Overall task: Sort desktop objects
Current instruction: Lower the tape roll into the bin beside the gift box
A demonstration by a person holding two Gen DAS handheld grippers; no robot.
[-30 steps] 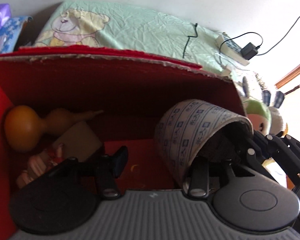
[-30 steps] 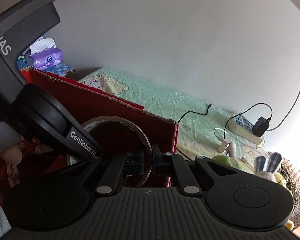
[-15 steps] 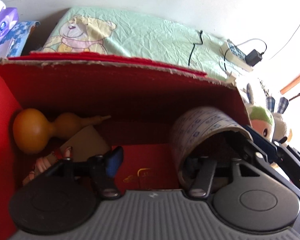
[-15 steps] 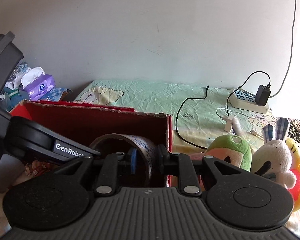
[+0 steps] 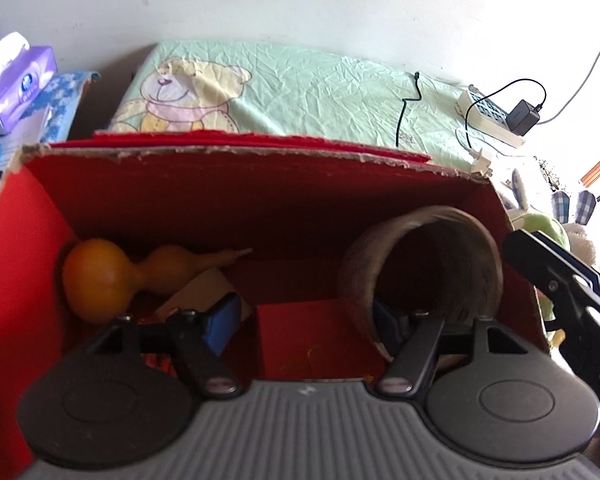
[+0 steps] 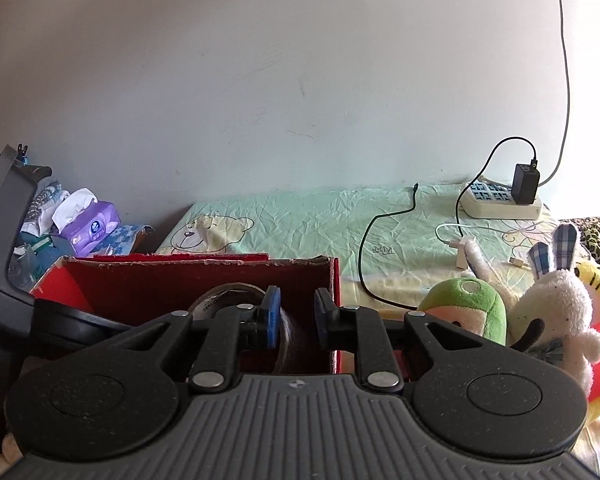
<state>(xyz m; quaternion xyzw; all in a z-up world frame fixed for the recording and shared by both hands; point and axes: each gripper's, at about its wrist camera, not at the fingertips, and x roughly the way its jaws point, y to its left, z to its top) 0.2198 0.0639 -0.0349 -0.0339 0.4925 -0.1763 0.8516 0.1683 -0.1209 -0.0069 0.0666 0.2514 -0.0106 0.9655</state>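
Tape roll: inside the red box, at its right end, against the right wall, set on its curved side with the open core facing back toward the left wrist camera and the core axis running roughly front to back.

Far left of the box: an orange gourd, long axis left to right, stem toward the middle, well apart from the roll.

Next, the left tongs, spread wide over the box floor and clamped on nothing; left pad near the gourd, right pad reaching just into the mouth of the roll's core. Cannot tell whether that pad touches the inner wall.

Further right, the right tongs, also apart, a clear gap between the blue pads, straddling the right-hand wall of the roll at the box's right edge. No firm pinch visible.

Beyond the box, plush toys on the bed, untouched.

Judging by this: roll delivered, right tongs nearer to it; next, a straight lift up and back, clear of rim and box wall, to avoid dragging the roll out.
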